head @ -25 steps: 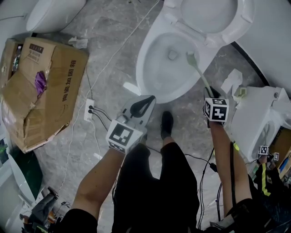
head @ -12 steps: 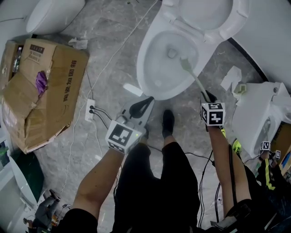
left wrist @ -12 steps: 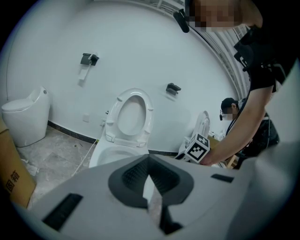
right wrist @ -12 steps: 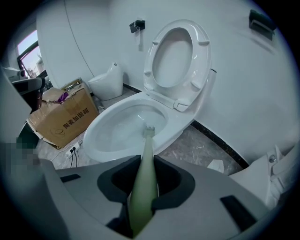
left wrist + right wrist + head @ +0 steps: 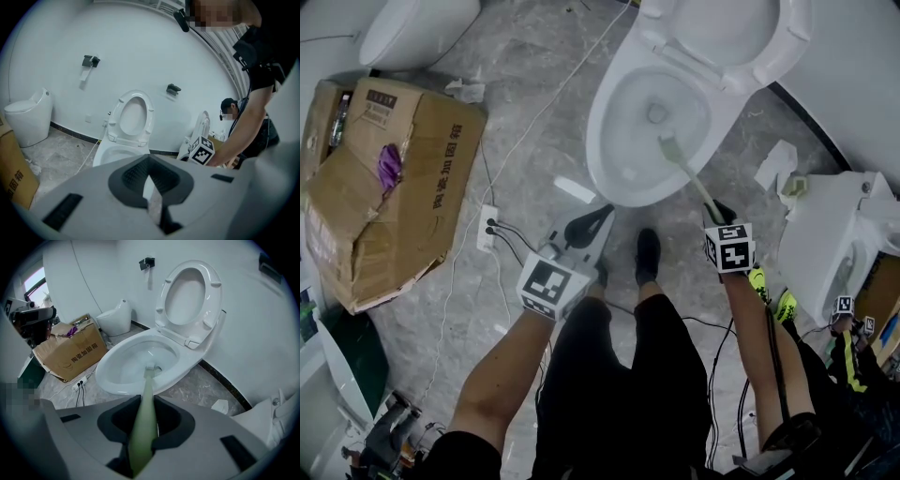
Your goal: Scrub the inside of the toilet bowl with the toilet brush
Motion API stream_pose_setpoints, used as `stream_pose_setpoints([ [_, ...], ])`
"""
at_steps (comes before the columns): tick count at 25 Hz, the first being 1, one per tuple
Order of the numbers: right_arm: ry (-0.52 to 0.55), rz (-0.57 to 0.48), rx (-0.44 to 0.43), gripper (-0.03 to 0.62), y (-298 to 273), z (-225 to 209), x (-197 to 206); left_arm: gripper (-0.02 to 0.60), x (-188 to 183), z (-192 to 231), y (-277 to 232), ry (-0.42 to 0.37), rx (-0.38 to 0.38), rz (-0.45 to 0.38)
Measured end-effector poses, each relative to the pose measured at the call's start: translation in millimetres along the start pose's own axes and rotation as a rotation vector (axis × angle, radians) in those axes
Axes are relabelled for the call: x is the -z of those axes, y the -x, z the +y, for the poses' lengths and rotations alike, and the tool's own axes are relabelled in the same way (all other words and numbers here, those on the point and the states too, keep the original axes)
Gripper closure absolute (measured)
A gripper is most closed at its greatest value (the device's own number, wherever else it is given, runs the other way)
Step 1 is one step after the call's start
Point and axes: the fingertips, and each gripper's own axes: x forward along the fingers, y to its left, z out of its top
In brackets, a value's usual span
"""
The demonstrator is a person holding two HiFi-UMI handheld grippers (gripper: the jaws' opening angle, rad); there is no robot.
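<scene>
Brush (image 5: 686, 174) handle clamped in the right tongs (image 5: 718, 212), bristles down inside the toilet bowl (image 5: 600, 150); left tongs (image 5: 598, 217) pressed together, empty, above the floor (image 5: 534, 84).

End of toilet brush (image 5: 146, 390) hidden inside right tool (image 5: 143, 414), raised seat (image 5: 741, 77) cropped at top

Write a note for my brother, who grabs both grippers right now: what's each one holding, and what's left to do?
Right gripper: shut on the handle of the pale green plastic toilet brush.
Left gripper: shut, empty, held low beside the bowl.
Brush head: down inside the white ceramic toilet bowl, near the drain.
Done: brush is in the bowl.
Left: scrub round the inside walls; how much is already clean can't be told.
</scene>
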Motion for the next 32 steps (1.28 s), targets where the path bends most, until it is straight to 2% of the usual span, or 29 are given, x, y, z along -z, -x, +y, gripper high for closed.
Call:
stream_pose_setpoints([
  [21, 0.091, 0.014, -0.177, 0.5, 9.0, 94.3, 16.0, 0.575, -1.4, 4.9, 23.2, 0.011, -0.03, -0.023],
  [27, 0.093, 0.004, -0.221, 0.5, 9.1, 113.2, 13.7, 0.575, 0.3, 8.5, 27.9, 0.008, -0.027, -0.019],
  [32, 0.097, 0.002, -0.224, 0.5, 8.0, 117.4, 10.9, 0.575, -2.7, 10.2, 26.4, 0.006, -0.025, -0.025],
])
